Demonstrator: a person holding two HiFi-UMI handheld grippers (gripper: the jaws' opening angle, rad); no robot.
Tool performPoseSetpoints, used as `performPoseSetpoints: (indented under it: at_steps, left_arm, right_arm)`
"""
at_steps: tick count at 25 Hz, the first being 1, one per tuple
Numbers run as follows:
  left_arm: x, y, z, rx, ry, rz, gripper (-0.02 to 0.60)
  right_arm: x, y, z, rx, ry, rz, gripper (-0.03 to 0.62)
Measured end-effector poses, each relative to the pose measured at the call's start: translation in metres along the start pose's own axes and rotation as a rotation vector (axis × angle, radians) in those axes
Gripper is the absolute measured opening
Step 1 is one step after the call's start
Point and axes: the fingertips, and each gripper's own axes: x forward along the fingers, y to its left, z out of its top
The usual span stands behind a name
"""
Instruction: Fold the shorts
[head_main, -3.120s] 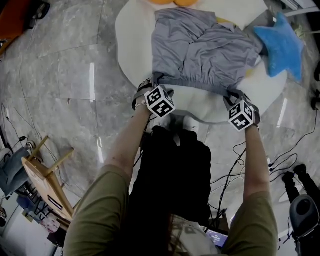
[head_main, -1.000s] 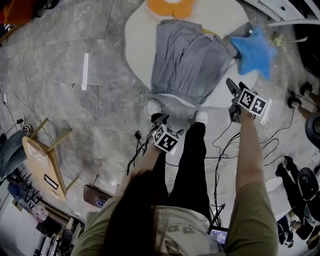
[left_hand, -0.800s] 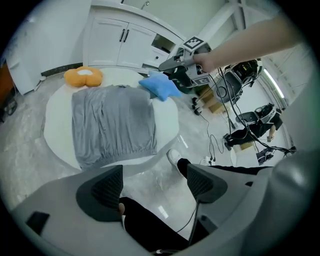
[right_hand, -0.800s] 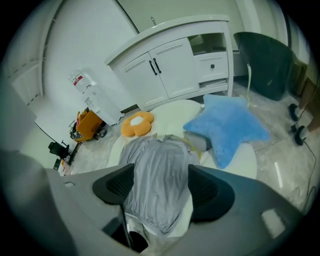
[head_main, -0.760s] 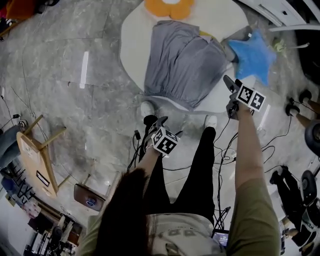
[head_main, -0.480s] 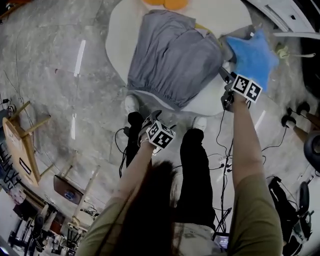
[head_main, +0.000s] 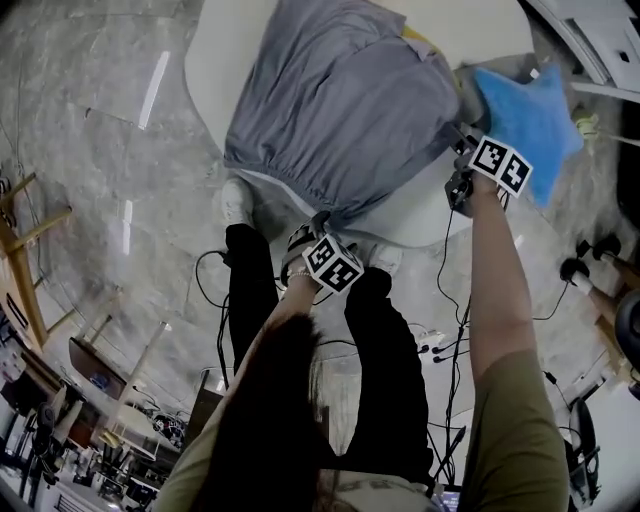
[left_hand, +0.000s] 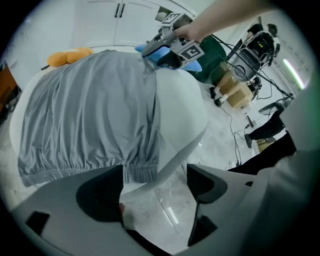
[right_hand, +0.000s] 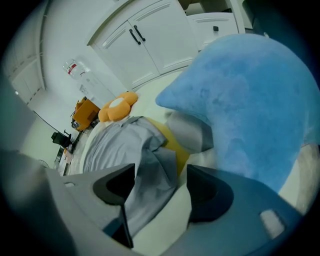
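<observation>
Far end of the shorts (head_main: 335, 100) beyond the head view's top edge; blue cushion (right_hand: 250, 100) partly off-frame, blurred

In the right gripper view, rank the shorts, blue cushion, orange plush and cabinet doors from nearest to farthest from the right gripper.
1. shorts: fabric edge between the open jaws.
2. blue cushion: close at right.
3. orange plush: beyond the shorts, left.
4. cabinet doors: at the back.

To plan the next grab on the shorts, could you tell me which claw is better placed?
Probably the right: the right claw is open with the grey shorts' corner between its jaws. The left claw, also open, frames only table rim and floor.
</observation>
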Motion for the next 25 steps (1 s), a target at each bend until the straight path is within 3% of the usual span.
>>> performPoseSetpoints:
  at_steps: [6, 9, 11, 12, 13, 14, 16, 19, 25]
  left_arm:
    - [0.022, -0.002, -0.004, 0.037, 0.05, -0.023, 0.383]
    - [0.027, -0.001, -0.006, 0.053, 0.073, -0.036, 0.383]
    - [0.028, 0.004, -0.006, 0.08, 0.09, -0.023, 0.374]
    - [0.027, 0.007, -0.006, 0.094, 0.093, -0.008, 0.318]
    - [0.026, 0.01, -0.005, 0.103, 0.092, 0.006, 0.212]
    - [0.023, 0.011, -0.004, 0.105, 0.089, 0.008, 0.119]
    - [0.016, 0.011, -0.003, 0.102, 0.08, -0.006, 0.066]
    - [0.004, 0.01, -0.007, 0.085, 0.054, -0.017, 0.04]
    - [-0.035, 0.005, 0.0, -0.046, -0.056, -0.076, 0.035]
  right_arm:
    - [0.022, -0.007, -0.021, -0.191, 0.139, -0.126, 0.246]
    - [0.025, -0.005, -0.023, -0.209, 0.167, -0.116, 0.213]
    - [0.025, -0.004, -0.023, -0.209, 0.189, -0.096, 0.157]
    - [0.023, -0.004, -0.024, -0.209, 0.203, -0.086, 0.082]
    - [0.021, -0.004, -0.026, -0.205, 0.216, -0.074, 0.016]
    - [0.019, -0.004, -0.027, -0.193, 0.225, -0.058, 0.015]
    - [0.011, -0.002, -0.026, -0.152, 0.226, -0.016, 0.014]
    - [-0.005, 0.004, -0.019, -0.068, 0.208, 0.059, 0.014]
    - [-0.042, 0.037, 0.01, 0.047, 0.148, 0.247, 0.014]
